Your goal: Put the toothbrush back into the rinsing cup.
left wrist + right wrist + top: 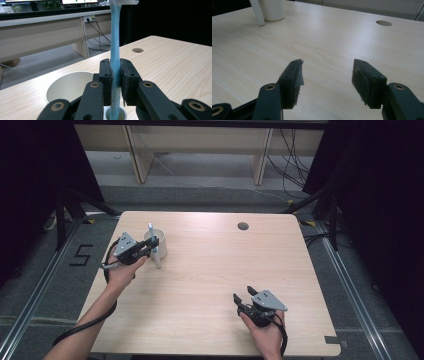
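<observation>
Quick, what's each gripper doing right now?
Left gripper: closed on the blue toothbrush, held upright beside the white cup.
Right gripper: open, holding nothing, low over the table.

Three cameras: one fixed overhead, one riding on each gripper.

The high view looks forward and down on the whole table (210,285) from the person's side, forearms entering at the bottom edge. The left gripper view sits close and low, facing across the tabletop toward desks at the frame's top. The right gripper view skims the wood. All three share the round hole (243,226) and white cup (161,245).
</observation>
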